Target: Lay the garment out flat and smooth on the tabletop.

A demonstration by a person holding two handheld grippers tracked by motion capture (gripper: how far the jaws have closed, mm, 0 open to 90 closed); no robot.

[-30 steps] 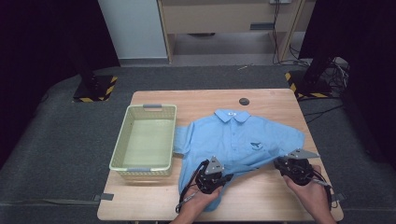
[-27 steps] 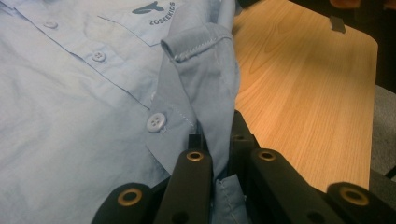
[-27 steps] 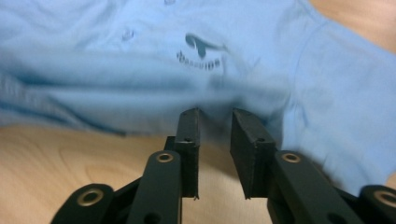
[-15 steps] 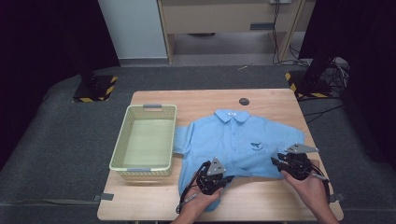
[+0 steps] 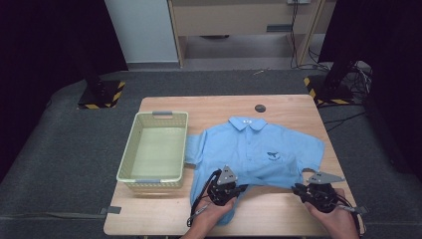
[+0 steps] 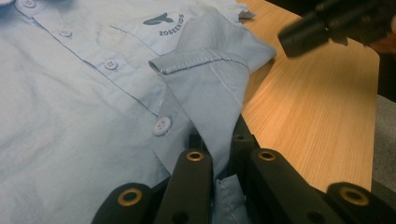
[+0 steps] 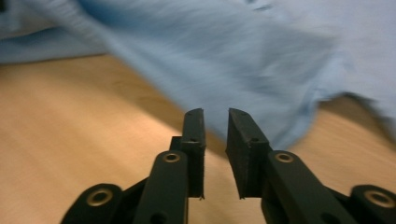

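A light blue short-sleeved shirt lies front up on the wooden table, collar toward the far side. My left gripper sits at the shirt's near hem. Seen from the left gripper view, my left gripper is shut on a fold of the shirt by the button placket, and the hem corner is lifted and folded over. My right gripper rests just off the shirt's near right corner. In the right gripper view my right gripper has its jaws slightly parted with nothing between them, and the blurred shirt lies ahead.
A pale green plastic basket stands on the table's left side, beside the shirt's sleeve. A small black round disc sits near the far edge. Bare wood runs along the near edge and right side. The right gripper's body shows in the left gripper view.
My right gripper has drawn back toward the near edge, off the shirt's right hem corner. The left gripper stays clamped on the hem, nearly still.
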